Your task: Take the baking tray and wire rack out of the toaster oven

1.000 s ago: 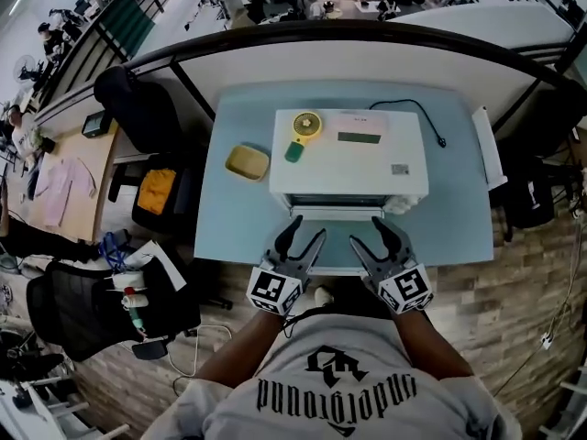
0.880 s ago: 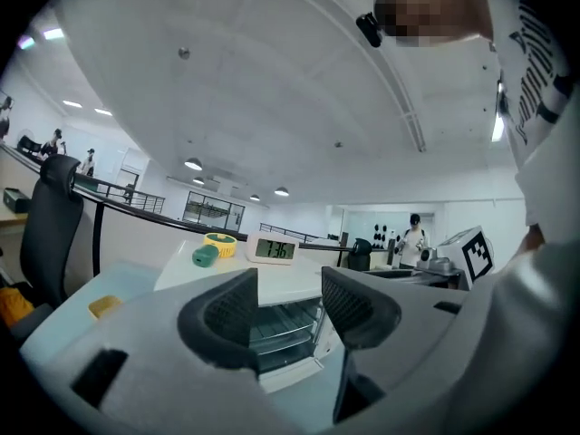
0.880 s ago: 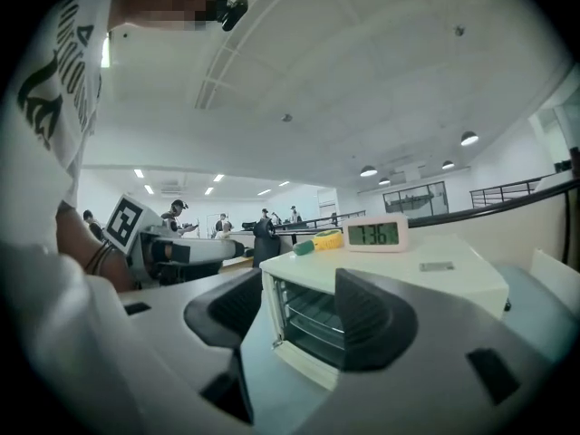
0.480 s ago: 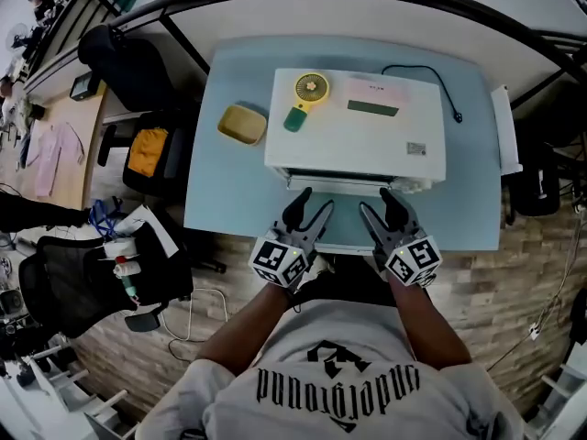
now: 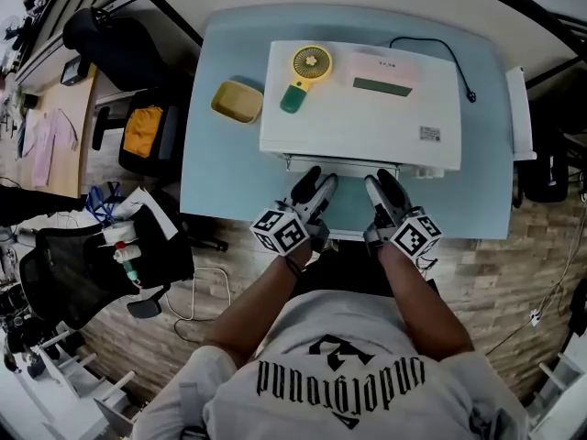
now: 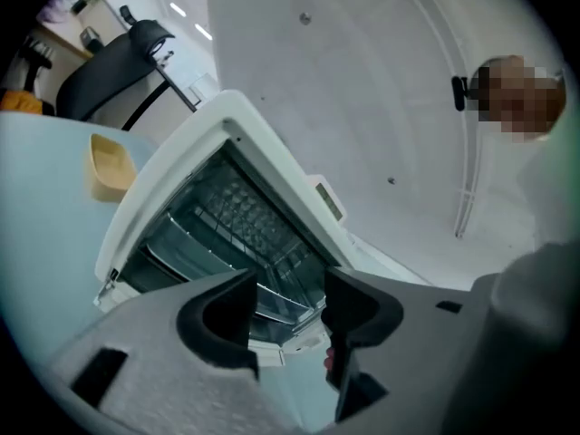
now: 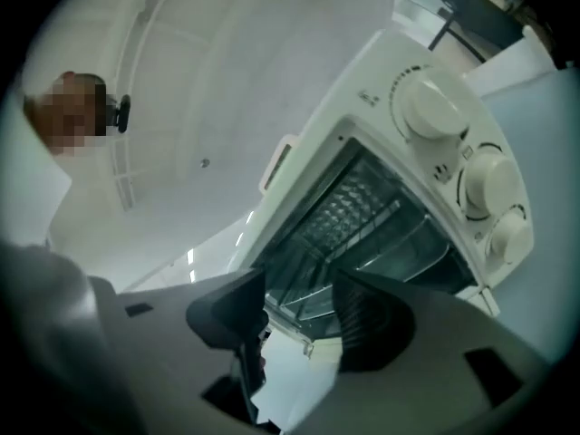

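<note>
Still inside: tray (image 6: 170,243) and rack (image 6: 258,243) sit in the open oven (image 5: 358,99) on the desk (image 5: 220,181). Left tool (image 5: 320,183) and right tool (image 5: 379,183) have dropped level with its mouth, both empty, jaws apart, the right's just closing slightly. Reach-in looks next.

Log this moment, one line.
phase: pre-grasp | left hand-held gripper: open, empty | right hand-held gripper: jaws just closing, nothing between | toaster oven: open | baking tray, wire rack: inside

Toaster oven (image 5: 358,108) mouth stands open, unblocked; lowered door (image 5: 347,200) juts forward below it; yellow dish (image 5: 236,102) sits aside.
</note>
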Demonstrator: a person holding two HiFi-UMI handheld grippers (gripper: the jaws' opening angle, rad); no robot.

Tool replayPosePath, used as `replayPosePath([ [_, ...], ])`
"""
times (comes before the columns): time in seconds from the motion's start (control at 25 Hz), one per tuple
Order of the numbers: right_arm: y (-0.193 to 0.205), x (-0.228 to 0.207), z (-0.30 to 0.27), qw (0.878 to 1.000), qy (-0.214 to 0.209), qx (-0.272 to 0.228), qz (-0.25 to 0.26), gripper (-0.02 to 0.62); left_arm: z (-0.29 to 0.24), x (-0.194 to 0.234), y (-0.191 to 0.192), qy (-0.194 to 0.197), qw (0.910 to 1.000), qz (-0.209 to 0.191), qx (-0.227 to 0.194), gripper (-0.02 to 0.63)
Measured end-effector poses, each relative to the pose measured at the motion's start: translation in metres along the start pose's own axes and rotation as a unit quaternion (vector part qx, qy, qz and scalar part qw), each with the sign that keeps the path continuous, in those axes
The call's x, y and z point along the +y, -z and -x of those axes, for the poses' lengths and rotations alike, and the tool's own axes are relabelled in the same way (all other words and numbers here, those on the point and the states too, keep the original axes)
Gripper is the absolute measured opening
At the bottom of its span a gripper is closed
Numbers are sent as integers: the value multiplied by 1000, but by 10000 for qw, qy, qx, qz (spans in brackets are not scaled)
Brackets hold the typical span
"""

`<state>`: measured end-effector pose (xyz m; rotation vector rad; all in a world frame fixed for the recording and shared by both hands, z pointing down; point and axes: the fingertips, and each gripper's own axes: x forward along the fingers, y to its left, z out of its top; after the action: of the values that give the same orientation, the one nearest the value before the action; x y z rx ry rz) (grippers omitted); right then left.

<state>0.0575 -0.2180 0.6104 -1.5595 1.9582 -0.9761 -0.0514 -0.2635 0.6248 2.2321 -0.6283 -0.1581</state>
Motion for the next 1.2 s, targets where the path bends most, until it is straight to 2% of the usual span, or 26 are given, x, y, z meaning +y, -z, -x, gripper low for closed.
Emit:
replayPosePath([
  [0.24, 6, -38, -14, 9944, 208, -327, -984, 215, -19, 30, 3, -138, 9945, 998, -289, 245],
  [0.4, -2, -41, -29, 9880, -129, -636, -1399, 212, -33, 47, 4, -168, 9887, 1433, -405, 245],
  [0.56, -8, -49, -43, 9823, -152, -782, -1696, 204, -49, 56, 7, -58, 9811, 1881, -455, 249],
  [0.84, -8, -58, -62, 9792, -191, -703, -1893, 195, -72, 56, -1, 114, 9717, 2292, -566, 249],
  [0.96, -13, -58, -71, 9795, -279, -698, -1867, 192, -78, 60, -2, 63, 9719, 2283, -569, 241],
  [1.2, -16, -67, -83, 9786, -178, -642, -1946, 148, -85, 66, -6, 75, 9723, 2252, -626, 160],
])
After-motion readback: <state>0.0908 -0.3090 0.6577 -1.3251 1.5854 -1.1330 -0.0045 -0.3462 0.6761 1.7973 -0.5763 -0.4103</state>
